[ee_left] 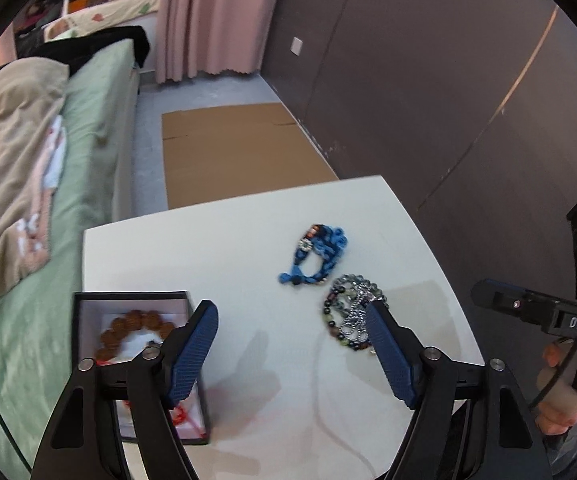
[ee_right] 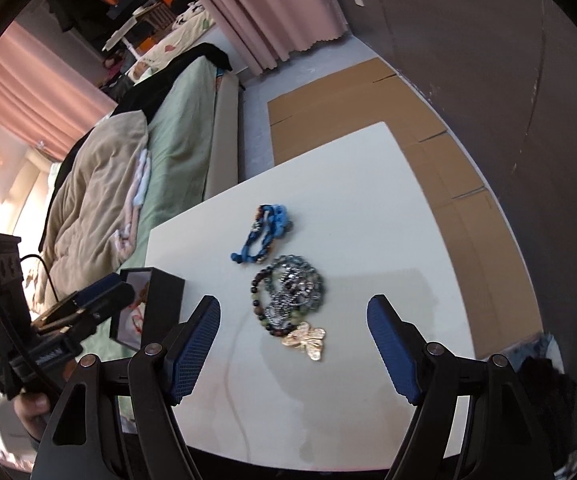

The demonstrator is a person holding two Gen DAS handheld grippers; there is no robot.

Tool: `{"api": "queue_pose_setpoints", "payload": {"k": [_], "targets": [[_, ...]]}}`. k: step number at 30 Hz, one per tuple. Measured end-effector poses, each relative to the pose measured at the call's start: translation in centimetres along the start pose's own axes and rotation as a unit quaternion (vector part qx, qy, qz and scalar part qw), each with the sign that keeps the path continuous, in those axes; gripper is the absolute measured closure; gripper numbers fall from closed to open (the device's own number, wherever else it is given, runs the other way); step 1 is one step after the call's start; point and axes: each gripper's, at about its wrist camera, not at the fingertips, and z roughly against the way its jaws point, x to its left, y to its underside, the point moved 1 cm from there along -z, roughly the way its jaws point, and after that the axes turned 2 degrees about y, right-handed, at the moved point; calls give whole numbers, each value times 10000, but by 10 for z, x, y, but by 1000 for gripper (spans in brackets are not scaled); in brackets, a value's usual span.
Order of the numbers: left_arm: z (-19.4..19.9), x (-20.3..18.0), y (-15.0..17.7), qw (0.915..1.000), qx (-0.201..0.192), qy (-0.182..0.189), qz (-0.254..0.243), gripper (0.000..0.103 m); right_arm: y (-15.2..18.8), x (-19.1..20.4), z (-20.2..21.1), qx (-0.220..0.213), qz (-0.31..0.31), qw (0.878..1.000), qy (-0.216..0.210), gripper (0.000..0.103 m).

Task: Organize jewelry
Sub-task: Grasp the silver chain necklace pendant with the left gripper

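Note:
A black jewelry box (ee_left: 88, 300) with a white lining stands open at the table's left edge; a brown bead bracelet (ee_left: 136, 326) with a red cord lies in it. A blue woven bracelet (ee_left: 320, 252) and a pile of dark bead bracelets with a silver chain (ee_left: 348, 312) lie on the white table (ee_left: 248, 240). A gold flower ornament (ee_right: 308, 340) lies at the pile's near side. My left gripper (ee_left: 292, 316) is open and empty over the table between box and pile. My right gripper (ee_right: 294, 312) is open and empty just above the bead pile (ee_right: 288, 296). The box (ee_right: 156, 300) and blue bracelet (ee_right: 264, 236) also show there.
A bed with a green sheet (ee_left: 88, 140) and beige duvet (ee_left: 8, 160) runs along the table's left side. Flat cardboard (ee_left: 228, 152) lies on the floor beyond the table. A dark wall (ee_left: 428, 80) stands to the right. Pink curtains (ee_left: 216, 16) hang at the back.

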Motion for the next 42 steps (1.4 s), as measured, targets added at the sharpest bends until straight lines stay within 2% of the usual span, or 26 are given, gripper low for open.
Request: {"api": "queue_pose_setpoints", "payload": {"k": [8,19,21,26,31,37,42], "targets": [[-40,-26,4,9989,437,33,-173,52,0,-32,-8,71,-211,9997,-69,28],[-87,-63,-5,9961,775,177,-375,63,-9,-66,-6,37,-533,9983,-240,28],[-98,-65,-9,9955,883,226,-261,71,-9,-74,-8,73,-624,9977,-255,28],[-118,-72,-18,9942,1037,236,-164,78,-10,-93,-8,89,-812,9963,-272,28],[-131,-81,-20,9931,1109,196,-336,78,-12,-101,-4,43,-884,9956,-315,28],[-143,-80,-14,9903,1259,-169,-567,78,-14,-106,-4,67,-903,9954,-326,28],[-140,-76,-7,9888,1353,-90,-628,78,-15,-106,-3,54,-893,9955,-320,28]]}}
